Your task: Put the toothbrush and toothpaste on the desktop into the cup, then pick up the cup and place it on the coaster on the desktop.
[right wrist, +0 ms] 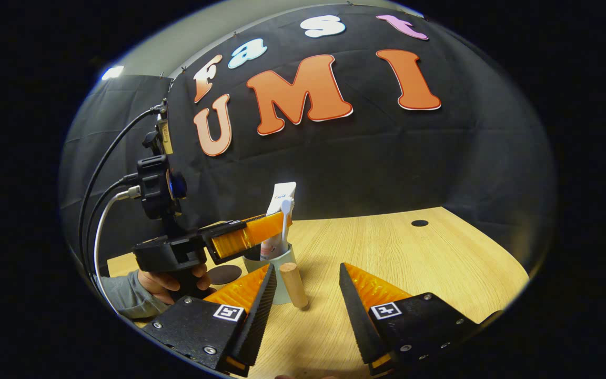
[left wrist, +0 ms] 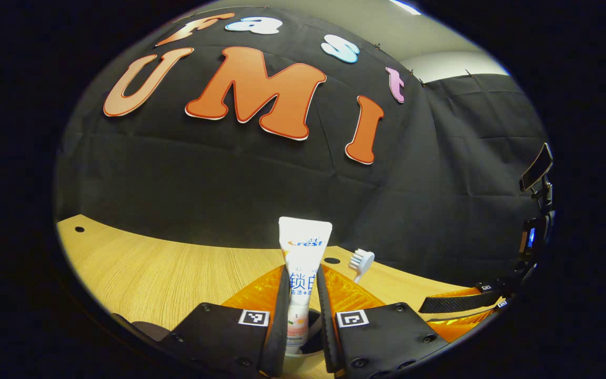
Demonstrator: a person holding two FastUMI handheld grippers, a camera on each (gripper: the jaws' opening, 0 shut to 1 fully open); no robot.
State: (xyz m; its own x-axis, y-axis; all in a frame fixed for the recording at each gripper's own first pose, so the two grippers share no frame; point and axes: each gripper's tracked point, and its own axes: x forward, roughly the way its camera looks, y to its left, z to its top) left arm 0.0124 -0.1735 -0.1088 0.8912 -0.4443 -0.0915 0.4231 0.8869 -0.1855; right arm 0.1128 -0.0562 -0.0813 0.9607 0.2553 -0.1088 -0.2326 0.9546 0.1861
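On the wood desk (right wrist: 387, 252), near its left edge, the cup (right wrist: 281, 273) stands with the toothbrush (right wrist: 285, 221) inside. The left gripper (left wrist: 303, 300) pinches the white toothpaste (left wrist: 303, 252) upright, straight above the cup, bottom end already inside. The right gripper (right wrist: 305, 295) is spread wide with nothing in it, close beside the cup. A dark coaster (right wrist: 224, 273) lies just left of it.

Pale wooden desktop (right wrist: 413, 273) with small dark holes (right wrist: 419, 223), black cloth wall (right wrist: 387, 168) behind.
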